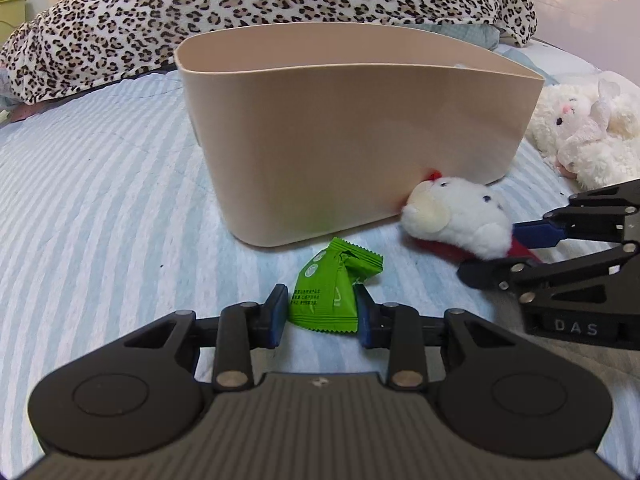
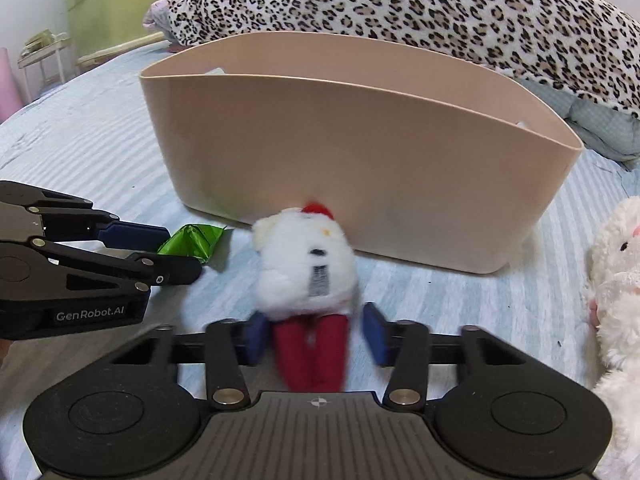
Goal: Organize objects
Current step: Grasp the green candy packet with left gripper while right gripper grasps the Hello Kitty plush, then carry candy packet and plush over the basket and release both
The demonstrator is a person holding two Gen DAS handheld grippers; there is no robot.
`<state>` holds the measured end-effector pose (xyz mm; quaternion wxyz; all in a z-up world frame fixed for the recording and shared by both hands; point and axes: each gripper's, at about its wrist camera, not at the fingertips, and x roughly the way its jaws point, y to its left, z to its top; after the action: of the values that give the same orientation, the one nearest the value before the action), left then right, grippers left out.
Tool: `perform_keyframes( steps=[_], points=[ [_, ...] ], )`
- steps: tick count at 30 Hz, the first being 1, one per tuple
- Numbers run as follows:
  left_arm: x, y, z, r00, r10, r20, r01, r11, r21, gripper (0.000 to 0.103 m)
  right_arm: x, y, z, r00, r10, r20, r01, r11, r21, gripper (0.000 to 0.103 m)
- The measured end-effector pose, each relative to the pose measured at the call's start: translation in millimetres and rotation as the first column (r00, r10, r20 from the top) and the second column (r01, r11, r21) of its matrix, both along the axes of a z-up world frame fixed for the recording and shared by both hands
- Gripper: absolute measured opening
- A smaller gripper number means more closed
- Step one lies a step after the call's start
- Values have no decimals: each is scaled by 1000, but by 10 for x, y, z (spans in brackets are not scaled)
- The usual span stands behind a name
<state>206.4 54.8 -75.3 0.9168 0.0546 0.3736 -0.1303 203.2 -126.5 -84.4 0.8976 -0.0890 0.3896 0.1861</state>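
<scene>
The left gripper lay low on the striped bedsheet, its 2 pads spread around a green packet before the beige bin. The right gripper straddled a red-legged plush toy, unclenched. Only the right view showed the green cabinet.

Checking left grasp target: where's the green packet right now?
In the left wrist view the green snack packet lies on the striped bedsheet between the open left gripper fingers, just before the beige bin, left of the small white plush toy.
</scene>
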Motion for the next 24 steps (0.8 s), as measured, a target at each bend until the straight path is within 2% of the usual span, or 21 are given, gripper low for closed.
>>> perform_keyframes(
  steps=[5,11,17,24],
  points=[
    [-113,21,55,1000,8,22,-8,1000,0,36,-120,-30,33,999,-8,38,9,1000,-28,30],
    [-299,-12,166,999,-3,51,3,1000,9,36,-271,-205,165,996,-16,82,16,1000,3,29],
    [-482,-76,462,990,-19,139,18,1000,10,36,-445,-357,463,988,-27,154,19,998,53,29],
    [-474,-157,924,962,-19,273,11,999,31,36,-432,-539,932,958,-88,273,53,990,133,29]
  ],
)
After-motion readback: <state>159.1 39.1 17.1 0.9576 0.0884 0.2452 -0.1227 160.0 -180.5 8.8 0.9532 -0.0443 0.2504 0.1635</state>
